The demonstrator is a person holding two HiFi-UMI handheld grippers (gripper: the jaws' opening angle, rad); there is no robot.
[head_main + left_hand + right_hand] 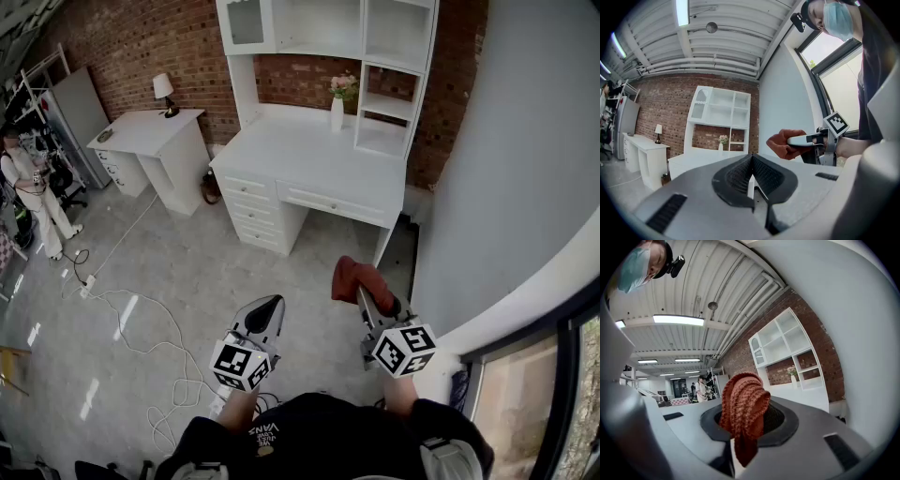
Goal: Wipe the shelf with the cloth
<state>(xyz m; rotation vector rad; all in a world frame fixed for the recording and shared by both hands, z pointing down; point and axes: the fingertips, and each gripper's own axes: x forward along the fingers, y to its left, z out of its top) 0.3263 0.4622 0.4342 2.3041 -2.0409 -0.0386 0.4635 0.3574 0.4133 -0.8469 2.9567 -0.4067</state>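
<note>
I had the cloth (354, 277), a rust-red knitted bunch, pinched in the right gripper (367, 292). Its jaws were closed on a fold, and most of the fabric stood up loose above them. It hung in the air over the floor, well short of the front edge of the desk (309, 155). The left gripper (752, 161) had its jaws pressed together with nothing between them.

I judged the wiping had not begun; the step in hand was the carry to the shelf (386, 105). The shelf is the white unit standing along the desk's back edge, against the brick wall. To do it well, I reckoned the loose bunch should meet the board first, so that fabric and not the jaw tips would drag along it. The grip on that single fold looked slim to me, so a flat, light pass seemed safer than a hard push, which might pull the cloth free.

The open compartments at the desk's right rear corner looked bare and easiest to enter. Their uprights are close together, though, which would keep the strokes short. A vase (337, 112) with flowers stood at the back edge just beside those compartments, and a sideways sweep to the left could tip it. The grey wall (506, 169) closed in on the right, leaving little elbow room there. The floor straight ahead was free up to the desk's front edge. The cables (141, 319) lay well off to the left, near a side desk (150, 131).
</note>
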